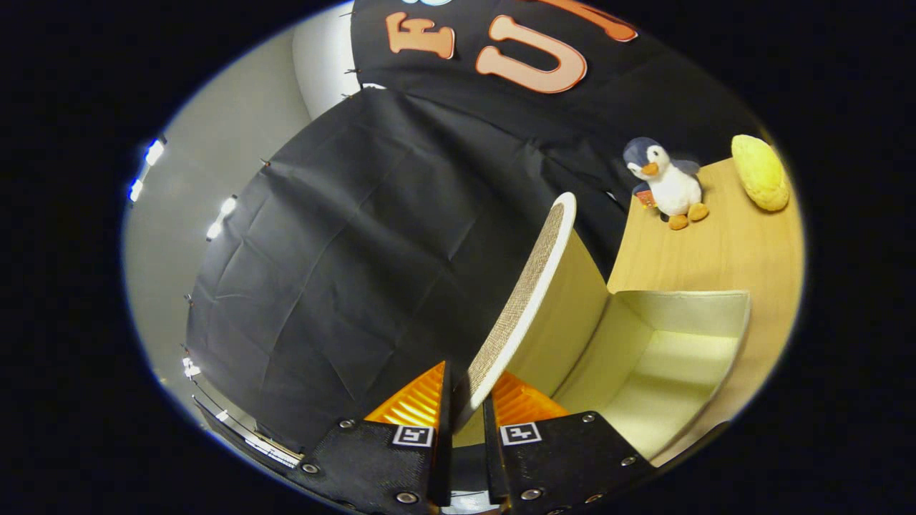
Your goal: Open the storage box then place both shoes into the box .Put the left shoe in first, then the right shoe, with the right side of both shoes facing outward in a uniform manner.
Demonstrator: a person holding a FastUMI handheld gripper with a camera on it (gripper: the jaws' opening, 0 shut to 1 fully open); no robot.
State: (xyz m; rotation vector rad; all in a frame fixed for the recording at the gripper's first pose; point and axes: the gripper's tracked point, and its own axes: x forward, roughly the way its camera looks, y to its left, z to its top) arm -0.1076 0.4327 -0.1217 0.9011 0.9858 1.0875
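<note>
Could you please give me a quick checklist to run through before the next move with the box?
1. Tongs grip the lid edge, one finger each side: ok.
2. Lid raised off the box: ok.
3. Lid fully open and resting by itself: cannot tell.
4. Box inside free of items: ok.
5. Penguin toy and yellow object stand beyond the box, apart from it: ok.
6. Shoes in place on the table: cannot tell.

You've got a woven-textured lid (526, 286) with smooth matt box (673, 357) walls, a light wood-grain table (723, 243), and a fuzzy plush penguin (665, 182).
</note>
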